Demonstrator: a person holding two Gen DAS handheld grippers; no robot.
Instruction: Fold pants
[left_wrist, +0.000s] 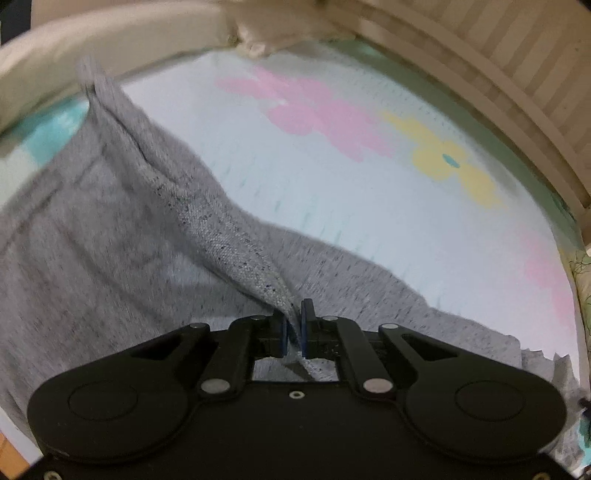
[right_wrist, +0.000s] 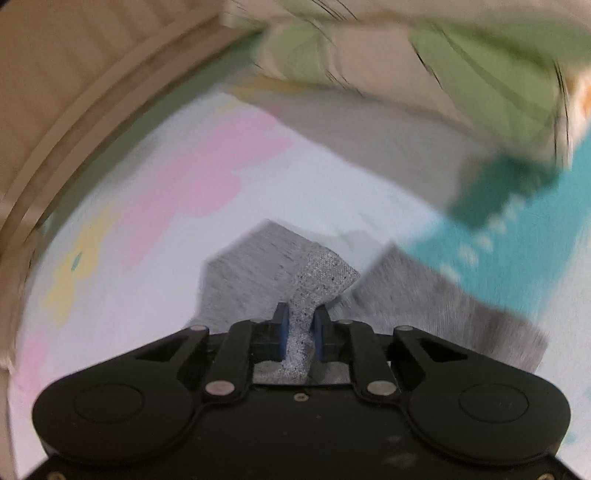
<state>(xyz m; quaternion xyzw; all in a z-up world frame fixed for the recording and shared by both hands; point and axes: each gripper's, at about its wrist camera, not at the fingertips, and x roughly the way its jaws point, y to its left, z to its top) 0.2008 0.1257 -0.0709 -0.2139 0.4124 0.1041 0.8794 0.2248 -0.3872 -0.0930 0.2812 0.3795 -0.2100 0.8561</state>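
The grey pants (left_wrist: 110, 236) are shown spread over a bed sheet (left_wrist: 332, 192) printed with pink and yellow flowers, with a ridge of cloth drawn up from the sheet to each hand. The jaws of the left gripper (left_wrist: 293, 325) are nearly closed on a thin raised fold of the fabric; the jaws of the right gripper (right_wrist: 301, 325) are closed on a thicker bunched end of the pants (right_wrist: 317, 280), probably a cuff or a waistband corner, though which one cannot be told through the blur. Only a narrow strip of cloth is held in each case, so a slip is judged likely if either hand is pulled quickly or if the two hands are drawn apart. Uneven lifting is likely to skew the fold and leave the legs out of line. Dragging may also rumple the sheet. A green-patterned pillow (right_wrist: 461, 74) lies near the far edge and could be snagged. No container is seen in either view.
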